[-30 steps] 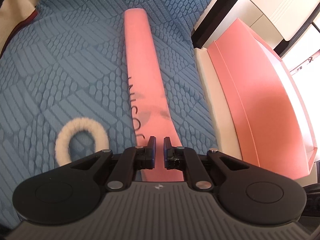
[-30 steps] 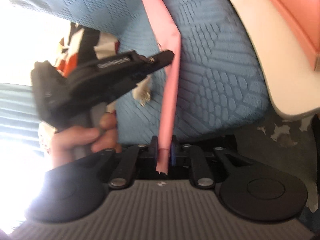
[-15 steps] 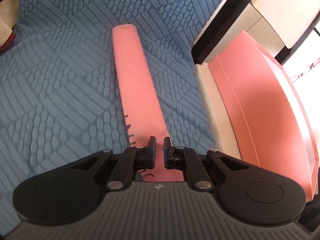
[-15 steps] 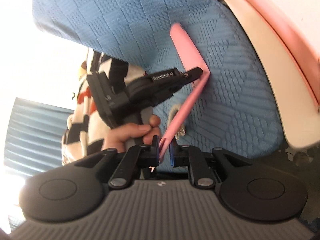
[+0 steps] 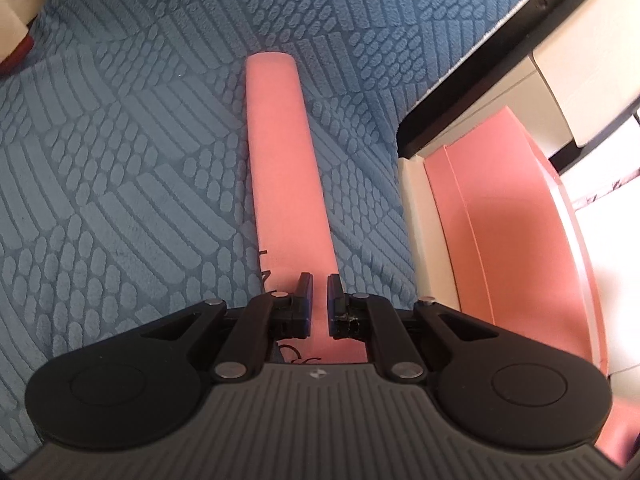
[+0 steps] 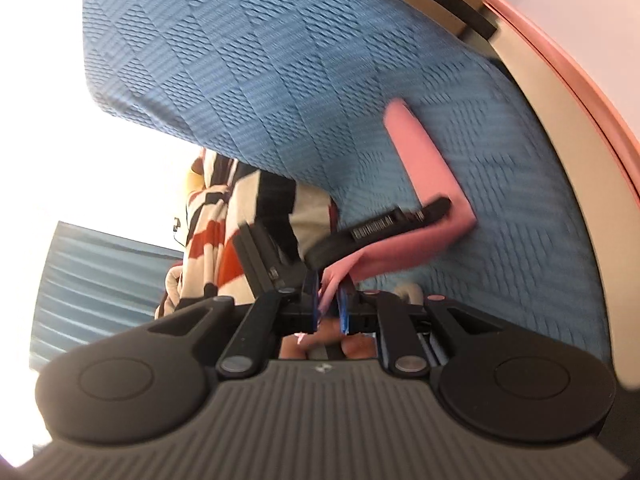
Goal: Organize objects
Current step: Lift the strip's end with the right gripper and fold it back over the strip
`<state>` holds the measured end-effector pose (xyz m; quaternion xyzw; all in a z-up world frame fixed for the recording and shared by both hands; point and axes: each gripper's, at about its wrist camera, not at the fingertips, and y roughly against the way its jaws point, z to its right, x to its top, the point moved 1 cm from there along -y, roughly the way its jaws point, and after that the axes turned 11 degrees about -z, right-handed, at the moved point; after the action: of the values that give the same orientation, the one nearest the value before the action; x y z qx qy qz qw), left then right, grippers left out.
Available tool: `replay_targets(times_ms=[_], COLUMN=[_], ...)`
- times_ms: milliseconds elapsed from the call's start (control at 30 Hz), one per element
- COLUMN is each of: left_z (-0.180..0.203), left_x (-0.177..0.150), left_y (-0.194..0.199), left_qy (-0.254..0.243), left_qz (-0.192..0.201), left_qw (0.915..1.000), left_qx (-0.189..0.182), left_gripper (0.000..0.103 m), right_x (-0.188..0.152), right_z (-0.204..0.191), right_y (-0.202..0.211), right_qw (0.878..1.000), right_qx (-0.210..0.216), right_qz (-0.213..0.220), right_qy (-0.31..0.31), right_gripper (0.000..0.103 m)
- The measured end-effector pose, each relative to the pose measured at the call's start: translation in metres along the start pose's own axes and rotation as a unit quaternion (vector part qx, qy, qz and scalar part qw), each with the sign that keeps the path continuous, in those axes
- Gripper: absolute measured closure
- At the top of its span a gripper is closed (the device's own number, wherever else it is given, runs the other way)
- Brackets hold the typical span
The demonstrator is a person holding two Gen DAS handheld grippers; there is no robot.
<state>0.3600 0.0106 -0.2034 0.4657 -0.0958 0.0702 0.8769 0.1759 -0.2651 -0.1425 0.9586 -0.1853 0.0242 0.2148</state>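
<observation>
A long pink strip (image 5: pixel 280 168) with dark lettering lies on the blue quilted bedspread (image 5: pixel 120 160). My left gripper (image 5: pixel 319 284) is shut on the strip, and the far part runs flat ahead of its fingers. In the right wrist view the strip (image 6: pixel 420 160) bends sharply where the left gripper (image 6: pixel 442 205) clamps it. From that bend the near part comes back to my right gripper (image 6: pixel 330 296), which is shut on the strip's end and holds it above the bed. A hand shows behind the right fingers.
A cream ledge (image 5: pixel 416 208) and a large pink panel (image 5: pixel 512 220) border the bed on the right. A person in a striped top (image 6: pixel 224 232) stands at the bed's left edge. Something pale and fluffy (image 6: pixel 408 292) lies on the spread near the right gripper.
The right gripper has lifted its end of the strip, bending it more sharply at the left gripper. The left gripper has moved across the bed, and the fluffy white ring has left its view.
</observation>
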Motion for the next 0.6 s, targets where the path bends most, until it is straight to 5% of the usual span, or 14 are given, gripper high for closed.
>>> replay_targets(times_ms=[300,600], left_z=[-0.016,-0.019], left_x=[0.005,0.003], left_y=[0.005,0.023], left_qy=[0.055,0.053], left_qz=[0.016,0.034], left_qw=[0.9982,0.9964], left_qx=[-0.015,0.055], left_gripper=[0.094,0.093], right_x=[0.022,0.036], right_z=[-0.008,-0.014], right_y=[-0.018,-0.034], right_qw=[1.000,1.000], right_qx=[0.004,-0.004], right_qz=[0.005,0.007], right_qy=[0.012,0.027], right_gripper=[0.090,0.090])
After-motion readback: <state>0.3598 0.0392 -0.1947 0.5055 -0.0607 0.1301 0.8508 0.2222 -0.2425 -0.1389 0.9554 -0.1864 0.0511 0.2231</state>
